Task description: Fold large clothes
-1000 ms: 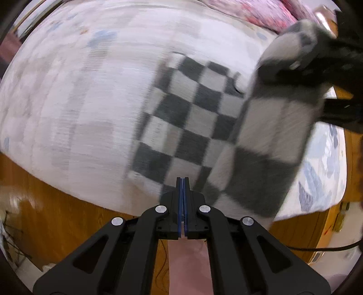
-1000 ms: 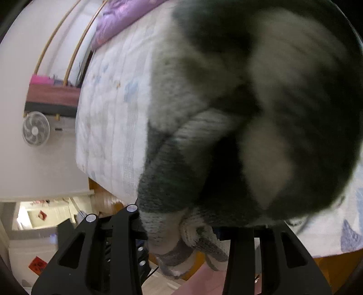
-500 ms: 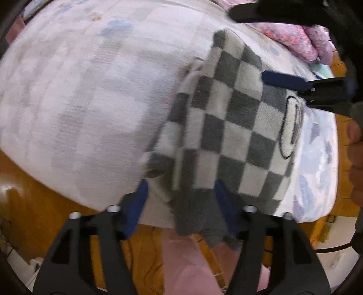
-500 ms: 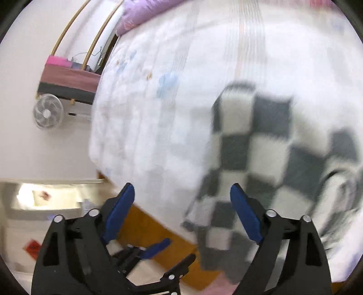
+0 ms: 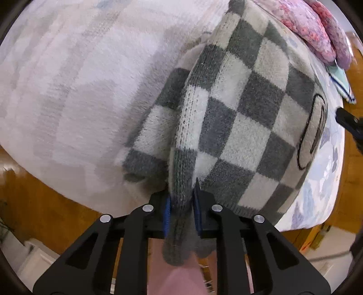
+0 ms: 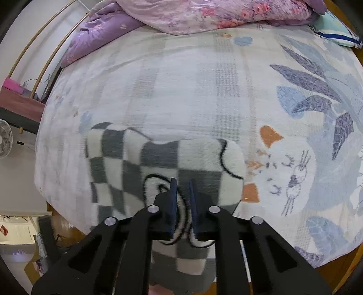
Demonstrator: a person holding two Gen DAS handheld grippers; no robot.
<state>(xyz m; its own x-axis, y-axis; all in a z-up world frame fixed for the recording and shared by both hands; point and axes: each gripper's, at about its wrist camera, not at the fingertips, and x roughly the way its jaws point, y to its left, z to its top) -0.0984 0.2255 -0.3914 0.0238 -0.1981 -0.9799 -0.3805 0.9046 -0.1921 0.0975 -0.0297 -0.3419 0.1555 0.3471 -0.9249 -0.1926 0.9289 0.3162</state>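
The checkered sweater, soft, thick and floppy, is draped over the bed's near edge. Both jaws are closing: the left gripper pinches its ribbed hem, the right gripper its near fold; hems are best gripped.

One checkered sweater on one bed. Two hand-held grippers: left hand-held gripper, right hand-held gripper. One purple floral quilt, one fan.
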